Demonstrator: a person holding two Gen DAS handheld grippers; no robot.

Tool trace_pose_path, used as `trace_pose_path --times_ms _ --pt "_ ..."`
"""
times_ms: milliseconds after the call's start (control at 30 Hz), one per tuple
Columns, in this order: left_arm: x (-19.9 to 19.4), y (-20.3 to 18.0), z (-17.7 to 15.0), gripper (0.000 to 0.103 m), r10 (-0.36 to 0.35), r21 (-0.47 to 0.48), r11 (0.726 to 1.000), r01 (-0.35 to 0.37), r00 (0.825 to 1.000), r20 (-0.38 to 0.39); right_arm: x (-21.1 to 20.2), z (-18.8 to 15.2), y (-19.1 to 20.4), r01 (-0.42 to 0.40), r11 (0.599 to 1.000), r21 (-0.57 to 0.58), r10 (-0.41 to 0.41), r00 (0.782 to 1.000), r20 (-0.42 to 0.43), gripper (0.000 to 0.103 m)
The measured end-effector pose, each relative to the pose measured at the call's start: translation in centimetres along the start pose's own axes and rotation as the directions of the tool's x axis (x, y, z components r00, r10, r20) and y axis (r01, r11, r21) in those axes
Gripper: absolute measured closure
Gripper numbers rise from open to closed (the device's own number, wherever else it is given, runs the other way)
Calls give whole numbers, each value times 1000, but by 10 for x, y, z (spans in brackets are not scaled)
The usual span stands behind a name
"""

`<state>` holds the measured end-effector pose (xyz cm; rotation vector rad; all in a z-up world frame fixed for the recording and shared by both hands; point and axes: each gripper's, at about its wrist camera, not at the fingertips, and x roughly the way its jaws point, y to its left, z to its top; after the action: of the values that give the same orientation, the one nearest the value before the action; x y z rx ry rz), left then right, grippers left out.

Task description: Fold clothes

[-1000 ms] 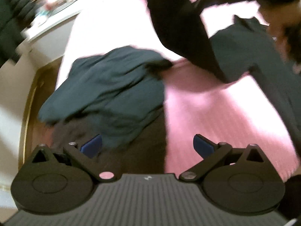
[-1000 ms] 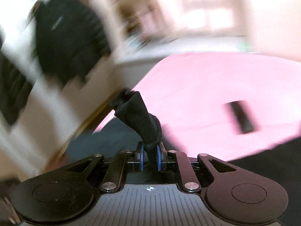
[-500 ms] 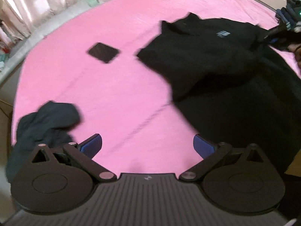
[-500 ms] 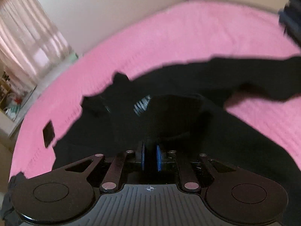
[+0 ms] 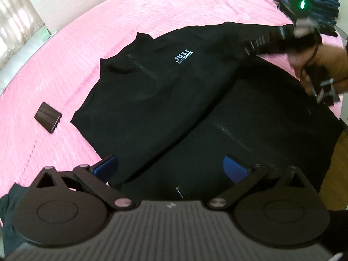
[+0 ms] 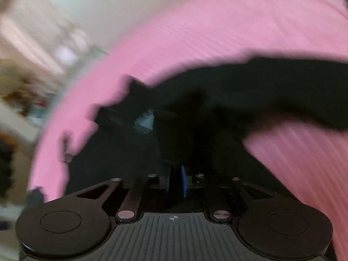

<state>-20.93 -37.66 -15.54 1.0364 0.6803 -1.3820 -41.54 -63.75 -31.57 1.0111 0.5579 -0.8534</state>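
A black sweatshirt (image 5: 152, 82) with a white "JUST" logo (image 5: 183, 56) lies spread, front up, on the pink bed (image 5: 65, 54). My left gripper (image 5: 170, 167) hangs open over its near edge, with nothing between the blue pads (image 5: 106, 165). At the upper right a hand (image 5: 326, 65) holds the other gripper by the stretched-out sleeve (image 5: 261, 41). In the blurred right wrist view my right gripper (image 6: 175, 179) has dark cloth of the sweatshirt (image 6: 195, 113) between its nearly closed blue pads (image 6: 184, 180). Its jaws are opening slightly.
A second black garment (image 5: 261, 130) lies under the sweatshirt at the bed's near right edge. A small dark flat case (image 5: 47, 117) rests on the bed at left. Folded dark clothes (image 5: 311, 2) are stacked far right. A teal garment (image 5: 6, 204) sits near left. Wooden floor (image 5: 341, 152) shows at right.
Both views swung away from the teal garment at the bed's edge. The black sweatshirt, carried by its sleeve in the right gripper, came down and now lies spread on the bed.
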Motion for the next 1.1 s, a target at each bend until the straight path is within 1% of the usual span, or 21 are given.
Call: trace_pose_path --times_ms 33,67,133,200,267,367,433,567,700,800,900,967,1000,1100 --pt "-1 -2 3 1 10 -4 1000 -10 1000 -3 1 -1 -9 16 1000 26 -16 1000 -8 82" --pt "-2 -2 4 1 19 -14 1000 -19 1000 -7 -1 -3 -15 21 999 48 -20 1000 -14 61" --pt "-2 -2 4 1 31 -41 999 -32 999 -24 -10 -6 -23 17 998 60 -16 1000 -22 32" --pt "-2 -1 2 1 40 -65 997 -43 998 -45 -20 -8 -29 19 997 70 -17 999 -30 32" --pt "-3 -1 1 2 42 -67 997 -45 998 -55 -29 -8 -35 37 996 87 -34 999 -38 32" --pt "-8 -2 3 1 29 -37 999 -31 999 -43 -51 -10 -51 87 982 165 -85 996 -18 32" --pt "-8 -3 6 1 23 -1 1000 -23 1000 -20 -74 -12 -63 118 965 236 -124 992 13 32" --pt "-4 -7 13 1 -20 61 998 17 999 50 -124 -14 -87 165 923 349 -204 976 79 32" --pt "-3 -16 21 2 -72 111 992 63 994 81 -159 -2 -111 205 893 400 -280 950 139 32" --pt "0 -27 32 2 -86 147 986 73 993 83 -181 14 -141 230 877 422 -330 926 182 32" --pt "7 -40 48 2 -76 154 986 63 994 80 -187 33 -184 236 852 467 -364 909 205 32" --pt "13 -50 65 2 -62 149 988 51 995 73 -188 48 -218 225 834 504 -377 899 223 32" --pt "17 -56 73 2 -52 145 989 42 996 69 -185 55 -237 220 825 521 -382 896 226 32" --pt "34 -79 100 2 -18 115 993 14 999 28 -167 74 -289 210 797 566 -381 902 203 32"
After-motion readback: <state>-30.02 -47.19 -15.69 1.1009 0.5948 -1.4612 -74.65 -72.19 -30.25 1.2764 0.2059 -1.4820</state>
